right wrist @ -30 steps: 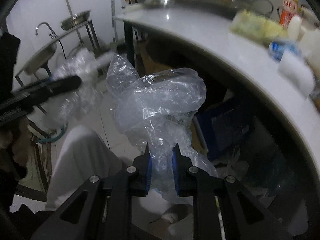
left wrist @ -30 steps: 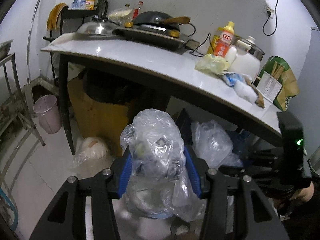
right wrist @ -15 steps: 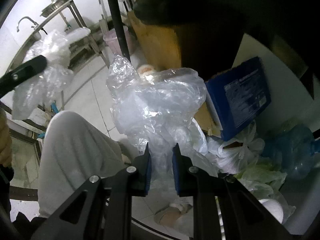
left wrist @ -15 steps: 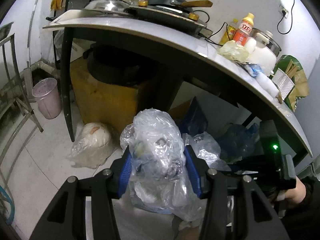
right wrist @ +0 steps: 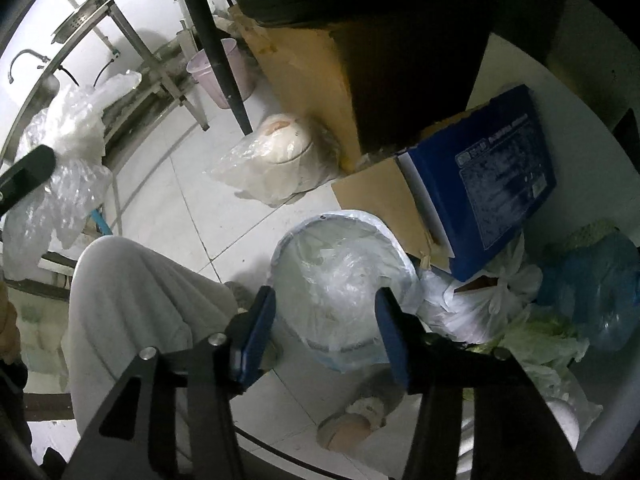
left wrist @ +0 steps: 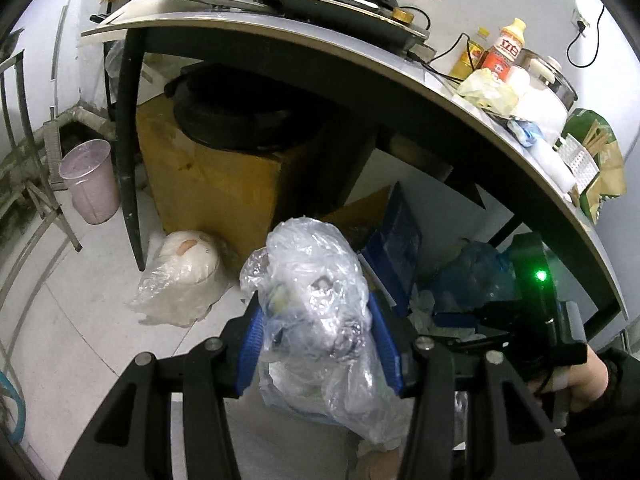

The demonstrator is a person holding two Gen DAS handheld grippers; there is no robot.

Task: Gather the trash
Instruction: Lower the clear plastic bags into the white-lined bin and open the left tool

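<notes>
My left gripper is shut on a crumpled clear plastic bag that bulges above its blue pads. The right wrist view shows the same bag at the far left. My right gripper points steeply down over a small bin lined with a white bag. Its jaws are opening, and nothing is pressed between them. Loose clear plastic lies inside the bin. The right gripper's black housing, with a green light, is at the right of the left wrist view, held by a hand.
The bin stands under a white table, beside a blue box and a cardboard box. A bagged white pot, a pink bucket, a blue jug and tied trash bags crowd the floor. A person's leg is at the left.
The right gripper has opened and let go of its clear bag, which now lies in the bin. Both grippers have sunk below the tabletop. The left still holds its bag.
</notes>
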